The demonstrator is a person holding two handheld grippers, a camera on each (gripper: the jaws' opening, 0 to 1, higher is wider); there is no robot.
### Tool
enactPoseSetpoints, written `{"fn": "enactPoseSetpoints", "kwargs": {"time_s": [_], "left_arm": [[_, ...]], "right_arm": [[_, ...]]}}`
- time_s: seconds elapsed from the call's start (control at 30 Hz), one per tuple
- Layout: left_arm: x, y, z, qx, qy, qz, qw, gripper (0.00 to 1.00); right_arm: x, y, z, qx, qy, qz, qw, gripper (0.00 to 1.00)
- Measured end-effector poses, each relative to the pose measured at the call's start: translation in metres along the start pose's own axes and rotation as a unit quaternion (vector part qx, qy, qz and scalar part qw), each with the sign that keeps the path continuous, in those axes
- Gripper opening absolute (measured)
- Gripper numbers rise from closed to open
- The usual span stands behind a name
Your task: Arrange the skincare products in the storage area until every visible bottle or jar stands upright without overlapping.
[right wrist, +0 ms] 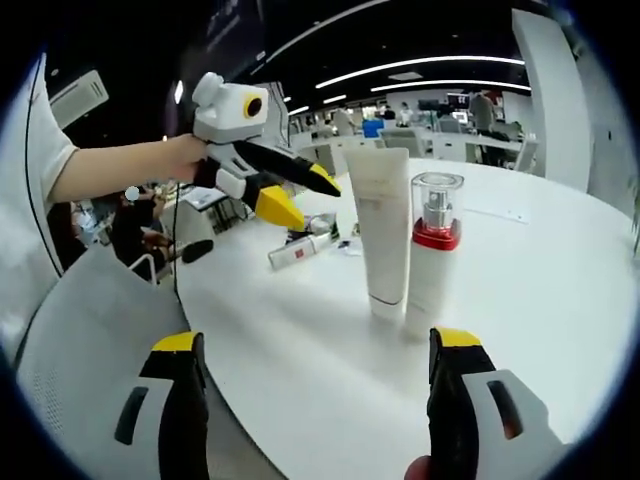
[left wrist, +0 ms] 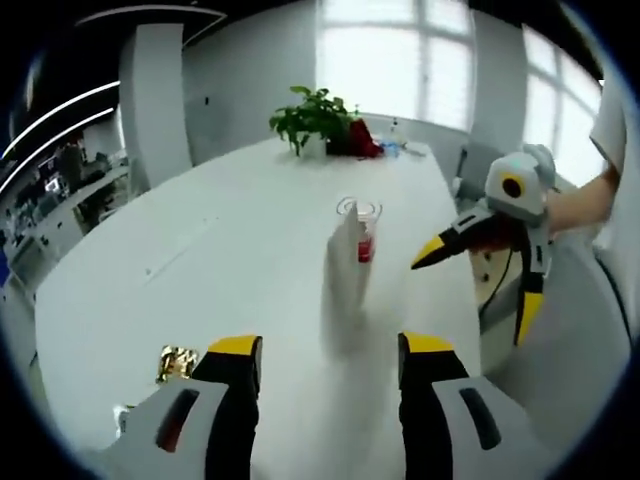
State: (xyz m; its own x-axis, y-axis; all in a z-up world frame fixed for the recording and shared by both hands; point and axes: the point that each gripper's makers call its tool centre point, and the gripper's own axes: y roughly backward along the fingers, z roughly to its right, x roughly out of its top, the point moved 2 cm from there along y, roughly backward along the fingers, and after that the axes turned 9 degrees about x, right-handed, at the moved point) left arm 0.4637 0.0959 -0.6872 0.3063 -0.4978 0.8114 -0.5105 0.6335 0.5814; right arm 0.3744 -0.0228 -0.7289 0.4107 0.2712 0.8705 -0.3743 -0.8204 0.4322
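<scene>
A white tube (left wrist: 345, 265) stands upright on the white table (left wrist: 230, 260). Touching or just behind it stands a white pump bottle (left wrist: 366, 232) with a red band and clear cap. My left gripper (left wrist: 330, 350) is open, short of the tube. From the right, my right gripper (left wrist: 470, 298) hangs open near the pair, held by a hand. In the right gripper view the tube (right wrist: 380, 225) and bottle (right wrist: 434, 250) stand side by side ahead of my open right gripper (right wrist: 318, 345). The left gripper (right wrist: 314, 204) hovers open to their left. A small white tube (right wrist: 300, 250) with a red label lies flat behind.
A gold-wrapped item (left wrist: 178, 362) lies by my left jaw. A potted plant (left wrist: 315, 120) and a red object (left wrist: 362, 140) stand at the far table end. Small items (right wrist: 322, 226) cluster near the lying tube. A grey chair (right wrist: 90, 330) sits at the table edge.
</scene>
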Motion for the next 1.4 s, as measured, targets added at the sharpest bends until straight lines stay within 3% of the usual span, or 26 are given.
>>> {"fn": "enactPoseSetpoints", "kwargs": {"time_s": [0.17,0.7,1.0,1.2,1.4], "left_arm": [[-0.018,0.013,0.001,0.013,0.021,-0.007,0.9997,0.63],[-0.051,0.051,0.021,0.048,0.08,-0.009,0.9956,0.81],[-0.066,0.073,0.03,0.077,0.125,0.002,0.9892,0.86],[-0.092,0.09,0.033,0.096,0.149,-0.01,0.9841,0.92],[-0.1,0.109,0.043,0.116,0.174,-0.005,0.9779,0.95]], "right_arm": [[0.001,0.0,-0.001,-0.003,0.0,0.0,1.0,0.93],[0.009,0.009,-0.015,-0.003,0.015,0.001,0.9999,0.94],[0.014,0.012,-0.023,-0.005,0.022,0.0,0.9997,0.94],[0.015,0.014,-0.03,-0.003,0.025,-0.003,0.9997,0.94],[0.013,0.016,-0.031,-0.005,0.022,-0.004,0.9997,0.94]]}}
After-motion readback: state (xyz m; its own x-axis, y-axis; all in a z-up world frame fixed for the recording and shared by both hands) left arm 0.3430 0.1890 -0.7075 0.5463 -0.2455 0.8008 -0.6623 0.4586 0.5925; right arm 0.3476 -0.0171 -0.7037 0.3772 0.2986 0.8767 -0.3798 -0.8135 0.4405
